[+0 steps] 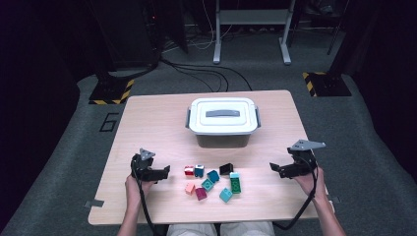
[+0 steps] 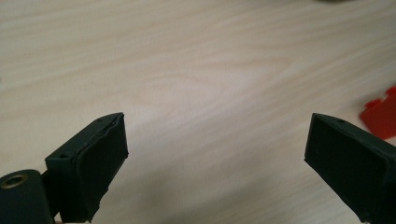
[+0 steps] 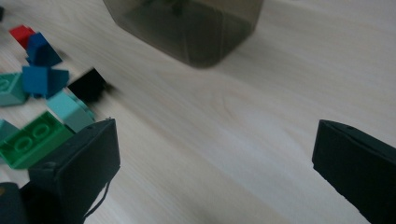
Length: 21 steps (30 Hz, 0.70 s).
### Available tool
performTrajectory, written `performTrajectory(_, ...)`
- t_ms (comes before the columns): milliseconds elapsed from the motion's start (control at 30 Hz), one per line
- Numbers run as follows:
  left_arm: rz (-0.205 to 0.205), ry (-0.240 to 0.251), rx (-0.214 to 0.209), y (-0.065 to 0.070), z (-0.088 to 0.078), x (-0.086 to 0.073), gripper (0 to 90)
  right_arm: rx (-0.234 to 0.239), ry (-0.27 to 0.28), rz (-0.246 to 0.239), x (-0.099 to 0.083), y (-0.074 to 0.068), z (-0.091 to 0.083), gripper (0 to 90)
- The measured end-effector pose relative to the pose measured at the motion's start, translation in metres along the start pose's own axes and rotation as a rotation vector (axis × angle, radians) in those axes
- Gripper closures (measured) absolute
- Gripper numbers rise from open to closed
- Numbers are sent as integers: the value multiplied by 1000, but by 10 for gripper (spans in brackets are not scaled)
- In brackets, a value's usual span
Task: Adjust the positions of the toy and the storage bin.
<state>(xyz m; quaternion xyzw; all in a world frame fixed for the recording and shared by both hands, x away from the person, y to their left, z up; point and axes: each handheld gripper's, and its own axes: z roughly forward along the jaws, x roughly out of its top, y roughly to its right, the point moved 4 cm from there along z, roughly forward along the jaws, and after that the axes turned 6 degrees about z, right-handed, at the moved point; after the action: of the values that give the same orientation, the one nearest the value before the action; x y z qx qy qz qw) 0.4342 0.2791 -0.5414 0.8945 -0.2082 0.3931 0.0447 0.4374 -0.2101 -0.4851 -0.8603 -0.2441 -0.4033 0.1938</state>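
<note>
The toy bricks (image 1: 212, 181) lie clustered on the table (image 1: 147, 123) in front of the lidded box (image 1: 223, 117), between both grippers; the left gripper (image 1: 167, 170) is nearer, pointing at the red brick (image 1: 189, 170); the right gripper (image 1: 272, 167) stands farther off; both have jaws wide open, holding nothing.

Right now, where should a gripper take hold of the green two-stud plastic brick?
Grip the green two-stud plastic brick across its two long flat sides, coming from above. It lies flat, studs up, on the wooden table; a light blue brick crowds its far end.
</note>
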Motion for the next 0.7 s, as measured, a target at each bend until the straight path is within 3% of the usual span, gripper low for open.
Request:
performTrajectory(133,-10,-29,-5,0,5,-14,58,19,6,-59,31,-12,1,10)
performTrajectory(267,-8,-7,-9,0,5,-17,48,43,24,-108,61,-20,5,33)
performTrajectory(533,-20,7,5,2,4,-19,46,75,29,-146,105,-26,22,60)
performTrajectory(700,-21,8,6,3,4,-19,44,91,-2,-171,125,-30,42,56)
